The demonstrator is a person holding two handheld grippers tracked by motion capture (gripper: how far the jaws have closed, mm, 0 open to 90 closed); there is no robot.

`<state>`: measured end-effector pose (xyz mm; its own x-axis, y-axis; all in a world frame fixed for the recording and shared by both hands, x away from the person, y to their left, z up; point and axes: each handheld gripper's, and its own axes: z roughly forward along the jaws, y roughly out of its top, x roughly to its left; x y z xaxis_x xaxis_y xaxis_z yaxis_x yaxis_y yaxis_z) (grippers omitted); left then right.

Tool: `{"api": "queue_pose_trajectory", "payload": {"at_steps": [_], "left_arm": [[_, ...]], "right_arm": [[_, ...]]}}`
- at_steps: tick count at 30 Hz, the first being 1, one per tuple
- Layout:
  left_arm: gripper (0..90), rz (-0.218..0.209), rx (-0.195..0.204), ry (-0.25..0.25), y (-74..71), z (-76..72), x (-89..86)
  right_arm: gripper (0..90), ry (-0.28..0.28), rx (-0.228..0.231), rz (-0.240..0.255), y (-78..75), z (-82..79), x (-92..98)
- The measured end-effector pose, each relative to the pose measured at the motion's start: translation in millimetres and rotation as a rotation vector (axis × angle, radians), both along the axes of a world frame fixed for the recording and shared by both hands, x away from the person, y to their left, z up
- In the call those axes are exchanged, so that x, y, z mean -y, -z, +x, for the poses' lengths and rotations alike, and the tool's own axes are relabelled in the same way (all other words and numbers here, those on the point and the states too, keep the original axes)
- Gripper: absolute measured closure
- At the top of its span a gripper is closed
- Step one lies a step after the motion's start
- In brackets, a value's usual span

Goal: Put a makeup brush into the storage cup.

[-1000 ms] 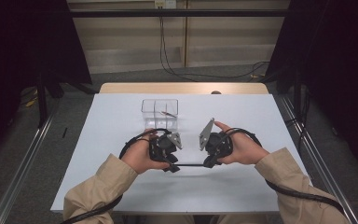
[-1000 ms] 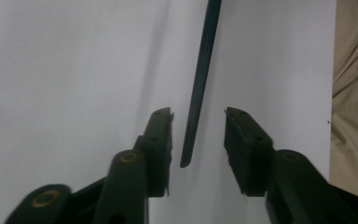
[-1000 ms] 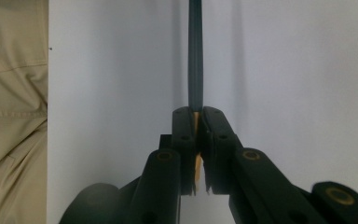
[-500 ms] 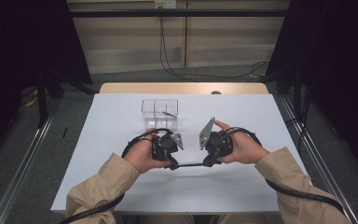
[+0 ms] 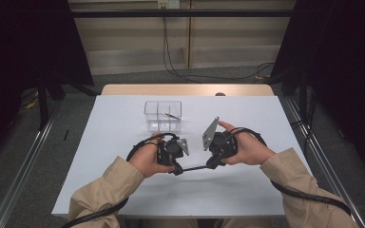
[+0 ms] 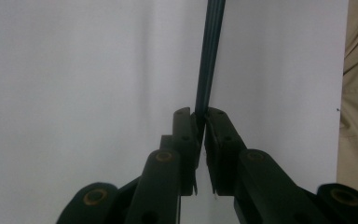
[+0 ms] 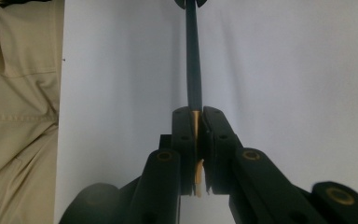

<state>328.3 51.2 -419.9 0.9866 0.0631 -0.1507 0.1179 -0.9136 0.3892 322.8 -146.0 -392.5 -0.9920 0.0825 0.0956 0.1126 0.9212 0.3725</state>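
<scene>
From above, a white tabletop point(image 5: 123, 142) stood on grey floor point(image 5: 38, 161) among black drapes point(image 5: 24, 42); a clear box point(image 5: 163, 115) sat beyond both grippers.

Left gripper point(image 6: 202, 122) fingers clamped a pencil point(image 6: 209, 56).

Right gripper point(image 7: 196, 122) fingers clamped its other end.

Left tongs point(image 5: 177, 169) just closed; right tongs point(image 5: 211, 166) clamped; tips facing.

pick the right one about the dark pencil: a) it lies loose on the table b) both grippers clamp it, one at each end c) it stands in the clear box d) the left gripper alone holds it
b: in the high view the dark pencil spans from the left gripper to the right gripper, and each gripper view shows the jaws shut on it.
</scene>
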Motion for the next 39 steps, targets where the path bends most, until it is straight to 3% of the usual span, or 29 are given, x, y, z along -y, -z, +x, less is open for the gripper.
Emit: {"api": "queue_pose_trajectory", "payload": {"at_steps": [7,15,20,24,31,39], "left_arm": [[84.5,0.004,0.005,0.028,0.4,-1.9,-0.6],[85.8,0.005,-0.022,0.035,0.6,-6.1,-1.1],[85.8,-0.001,-0.022,0.042,-0.6,-7.1,-4.2],[85.8,-0.008,-0.023,0.03,-0.4,-6.9,-6.5],[85.8,-0.008,-0.014,0.024,0.3,-4.4,-9.6],[85.8,-0.017,-0.004,0.011,-2.2,-1.9,-15.4]], "right_arm": [[84.1,-0.008,-0.004,0.016,-1.7,0.6,0.0],[78.8,0.011,-0.008,0.039,-0.3,0.7,2.0],[65.3,0.037,0.0,0.063,4.0,1.1,4.8],[46.9,0.089,0.01,0.098,5.0,1.5,8.3],[26.8,0.109,0.028,0.13,5.8,2.4,13.6],[15.8,0.126,0.049,0.136,7.1,3.9,17.4]]}}
